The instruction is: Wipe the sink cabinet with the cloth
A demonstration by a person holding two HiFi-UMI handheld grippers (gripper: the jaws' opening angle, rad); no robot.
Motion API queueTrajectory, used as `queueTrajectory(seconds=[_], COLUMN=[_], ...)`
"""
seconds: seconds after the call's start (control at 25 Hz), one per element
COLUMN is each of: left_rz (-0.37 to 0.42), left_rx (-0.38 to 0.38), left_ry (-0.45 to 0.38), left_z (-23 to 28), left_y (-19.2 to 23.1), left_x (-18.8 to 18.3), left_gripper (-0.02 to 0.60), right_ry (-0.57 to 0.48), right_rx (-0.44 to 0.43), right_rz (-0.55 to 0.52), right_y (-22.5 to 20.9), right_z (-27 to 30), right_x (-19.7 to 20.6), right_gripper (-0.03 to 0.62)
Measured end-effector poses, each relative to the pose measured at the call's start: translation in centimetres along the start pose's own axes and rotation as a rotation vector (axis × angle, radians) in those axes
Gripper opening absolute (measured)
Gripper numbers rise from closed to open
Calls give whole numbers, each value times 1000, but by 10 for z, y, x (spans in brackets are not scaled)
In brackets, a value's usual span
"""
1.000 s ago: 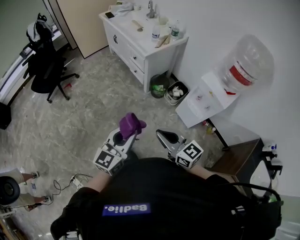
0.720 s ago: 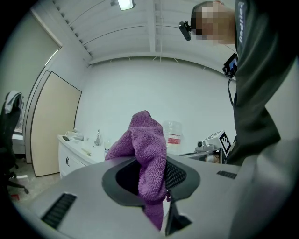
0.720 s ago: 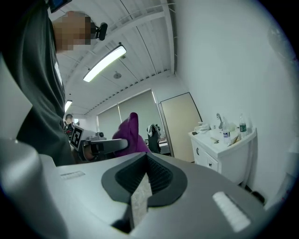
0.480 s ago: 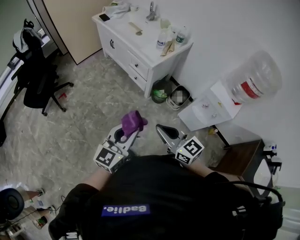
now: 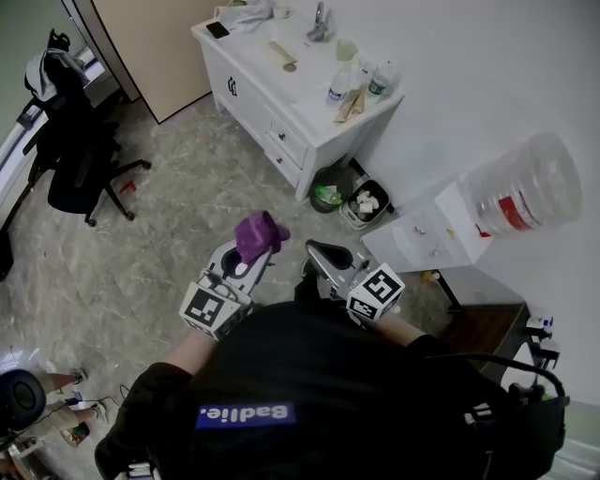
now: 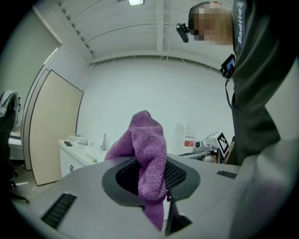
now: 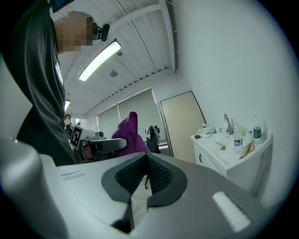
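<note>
A purple cloth (image 5: pixel 256 233) (image 6: pixel 149 156) is bunched between the jaws of my left gripper (image 5: pixel 251 251), which is shut on it and held at chest height over the floor. My right gripper (image 5: pixel 323 255) sits just to its right, shut with nothing in it; from it the purple cloth (image 7: pixel 131 137) shows at the left. The white sink cabinet (image 5: pixel 291 89) (image 7: pixel 231 156) stands against the wall ahead, well beyond both grippers. Its top carries a tap (image 5: pixel 321 21), bottles (image 5: pixel 339 84) and a phone (image 5: pixel 217 30).
Two small bins (image 5: pixel 345 199) stand by the cabinet's near end. A toppled water dispenser (image 5: pixel 478 211) lies at the right. A black office chair (image 5: pixel 70 141) is at the left, a tan door (image 5: pixel 155 47) behind it. A dark side table (image 5: pixel 487 323) stands at the right.
The view has shifted: the sink cabinet and bins sit further right and lower in the head view. Both grippers keep their pose, the left still holding the purple cloth.
</note>
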State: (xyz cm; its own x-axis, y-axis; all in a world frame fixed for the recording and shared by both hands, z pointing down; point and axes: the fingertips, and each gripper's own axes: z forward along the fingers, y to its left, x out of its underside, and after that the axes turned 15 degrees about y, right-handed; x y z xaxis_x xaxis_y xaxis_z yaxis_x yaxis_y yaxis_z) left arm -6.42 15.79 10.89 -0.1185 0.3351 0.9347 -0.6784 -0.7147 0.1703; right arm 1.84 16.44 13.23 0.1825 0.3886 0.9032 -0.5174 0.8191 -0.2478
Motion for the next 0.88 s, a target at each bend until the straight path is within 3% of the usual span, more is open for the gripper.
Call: queueTrajectory(seconds=[0.32, 0.52, 0.72, 0.88], left_rz=[-30, -29, -65, -72], left_rx=[-109, -193, -226, -200], left_ry=[-6, -20, -6, 1], left_z=[75, 113, 125, 125], left_y=[50, 88, 121, 151], left_x=[-38, -44, -46, -44], left_gripper=[84, 84, 84, 84], right_ry=[15, 37, 65, 75], right_rx=[-114, -142, -147, -117], right_rz=[-44, -22, 18, 35], right_y=[-101, -152, -174, -177], right_z=[22, 35, 55, 82], right_x=[-36, -37, -37, -44], right_gripper=[-3, -3, -3, -3])
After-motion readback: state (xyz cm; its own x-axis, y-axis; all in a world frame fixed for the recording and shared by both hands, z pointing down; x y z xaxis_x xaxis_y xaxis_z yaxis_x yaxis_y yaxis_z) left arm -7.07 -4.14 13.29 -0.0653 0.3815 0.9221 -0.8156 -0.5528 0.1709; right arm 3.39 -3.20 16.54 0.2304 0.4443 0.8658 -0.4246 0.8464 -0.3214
